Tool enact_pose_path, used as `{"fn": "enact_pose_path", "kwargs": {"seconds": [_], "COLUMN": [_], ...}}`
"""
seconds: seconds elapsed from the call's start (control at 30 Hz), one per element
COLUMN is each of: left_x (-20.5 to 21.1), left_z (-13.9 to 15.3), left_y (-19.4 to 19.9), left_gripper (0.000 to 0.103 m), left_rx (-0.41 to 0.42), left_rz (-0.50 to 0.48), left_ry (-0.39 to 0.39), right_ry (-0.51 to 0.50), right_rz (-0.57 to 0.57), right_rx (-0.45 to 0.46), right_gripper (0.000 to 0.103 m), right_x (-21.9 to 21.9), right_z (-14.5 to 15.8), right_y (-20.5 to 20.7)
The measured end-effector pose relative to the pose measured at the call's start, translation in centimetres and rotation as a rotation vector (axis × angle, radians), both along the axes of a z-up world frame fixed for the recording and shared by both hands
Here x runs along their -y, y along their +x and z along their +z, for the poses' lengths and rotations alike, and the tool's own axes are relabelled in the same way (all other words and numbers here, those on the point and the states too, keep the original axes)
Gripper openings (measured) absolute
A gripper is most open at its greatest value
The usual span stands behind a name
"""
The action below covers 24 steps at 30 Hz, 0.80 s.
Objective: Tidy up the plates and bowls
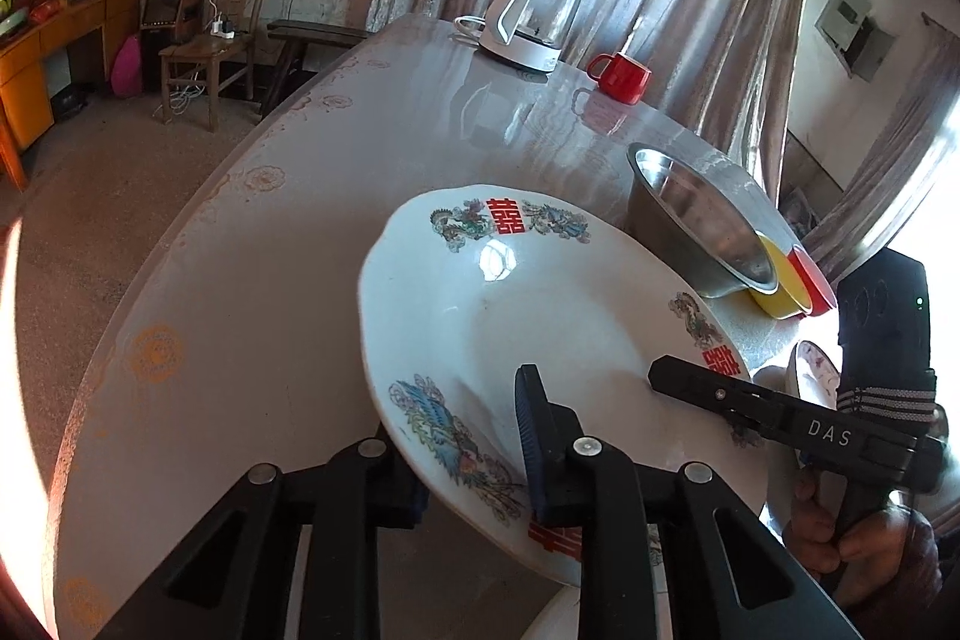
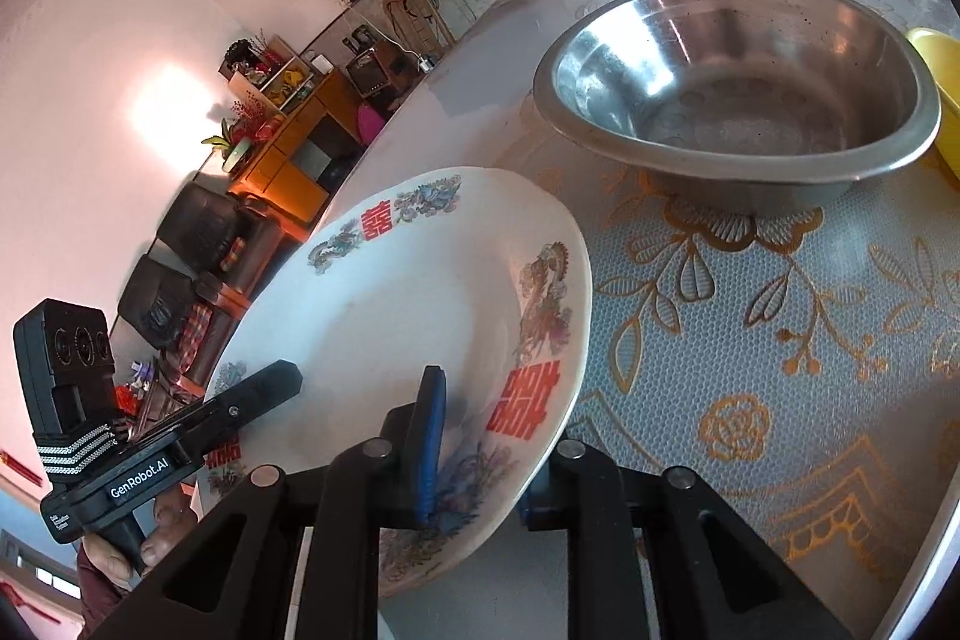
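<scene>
A white plate (image 1: 540, 316) with red characters and bird patterns is held tilted above the round table (image 1: 240, 250). My left gripper (image 1: 474, 466) is shut on its near rim, one finger above and one below. My right gripper (image 2: 474, 454) is shut on the same plate (image 2: 390, 316) at another part of the rim; it also shows in the left wrist view (image 1: 666, 370). A steel bowl (image 2: 738, 94) stands on the table beyond the plate (image 1: 696, 226). A yellow bowl (image 1: 774, 286) and a red bowl (image 1: 813, 277) sit behind it.
A white electric kettle (image 1: 528, 22) and a red mug (image 1: 621, 77) stand at the table's far side. A patterned lace mat (image 2: 780, 340) covers the table under the steel bowl. A wooden chair (image 1: 210, 40) and cabinet stand on the floor to the left.
</scene>
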<state>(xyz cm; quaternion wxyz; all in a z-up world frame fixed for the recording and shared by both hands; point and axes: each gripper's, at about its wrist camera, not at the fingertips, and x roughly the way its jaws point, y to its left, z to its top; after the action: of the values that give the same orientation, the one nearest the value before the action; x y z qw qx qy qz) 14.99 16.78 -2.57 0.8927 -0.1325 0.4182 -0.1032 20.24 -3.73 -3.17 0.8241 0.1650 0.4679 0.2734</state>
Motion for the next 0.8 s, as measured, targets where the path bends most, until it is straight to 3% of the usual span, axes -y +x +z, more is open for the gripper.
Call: {"fn": "enact_pose_path", "kwargs": {"seconds": [0.8], "left_x": [2.1], "left_z": [3.2], "left_y": [-6.6], "left_gripper": [0.029], "left_rx": [0.127], "left_rz": [0.026], "left_ry": [0.036], "right_ry": [0.022], "right_rz": [0.015], "right_rx": [0.067], "right_gripper": [0.019], "right_x": [1.7], "right_z": [2.9], "right_y": [-2.9]}}
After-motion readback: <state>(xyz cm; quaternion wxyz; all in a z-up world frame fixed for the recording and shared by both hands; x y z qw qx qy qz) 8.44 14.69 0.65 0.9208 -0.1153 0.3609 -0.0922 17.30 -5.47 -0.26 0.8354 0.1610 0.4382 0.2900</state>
